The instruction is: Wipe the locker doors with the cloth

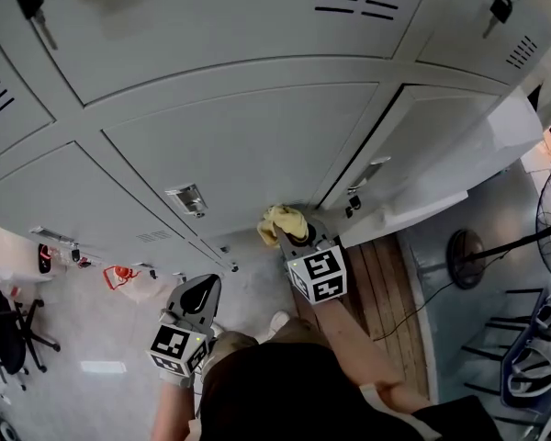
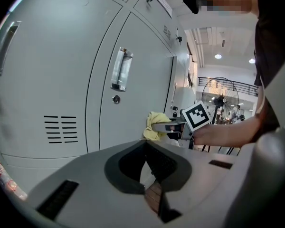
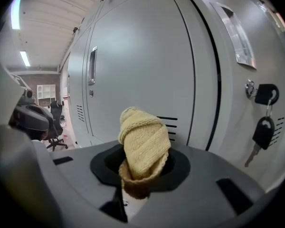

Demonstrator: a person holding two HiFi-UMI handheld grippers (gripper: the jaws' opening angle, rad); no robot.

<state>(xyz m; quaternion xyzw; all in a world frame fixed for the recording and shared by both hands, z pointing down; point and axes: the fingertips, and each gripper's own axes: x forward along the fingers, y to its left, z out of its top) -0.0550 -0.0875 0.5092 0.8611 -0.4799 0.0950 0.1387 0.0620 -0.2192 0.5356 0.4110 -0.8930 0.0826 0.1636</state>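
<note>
A row of grey locker doors (image 1: 248, 145) fills the head view. My right gripper (image 1: 297, 235) is shut on a bunched yellow cloth (image 1: 280, 220), held close to the low part of a door beside a dark door gap. In the right gripper view the cloth (image 3: 143, 146) sticks up out of the jaws (image 3: 137, 175), with the door (image 3: 147, 65) just behind it; I cannot tell if they touch. My left gripper (image 1: 198, 294) hangs lower left, away from the doors, shut and empty. From the left gripper (image 2: 146, 172), the cloth (image 2: 154, 127) and right gripper (image 2: 170, 125) show ahead.
The locker door at right (image 1: 441, 145) stands ajar, with keys (image 3: 263, 127) hanging from its lock. More keys hang at the top left (image 1: 32, 5) and top right (image 1: 499, 9). A standing fan (image 1: 466, 257) and wooden floor strip (image 1: 386, 283) lie right; an office chair (image 1: 9, 329) stands left.
</note>
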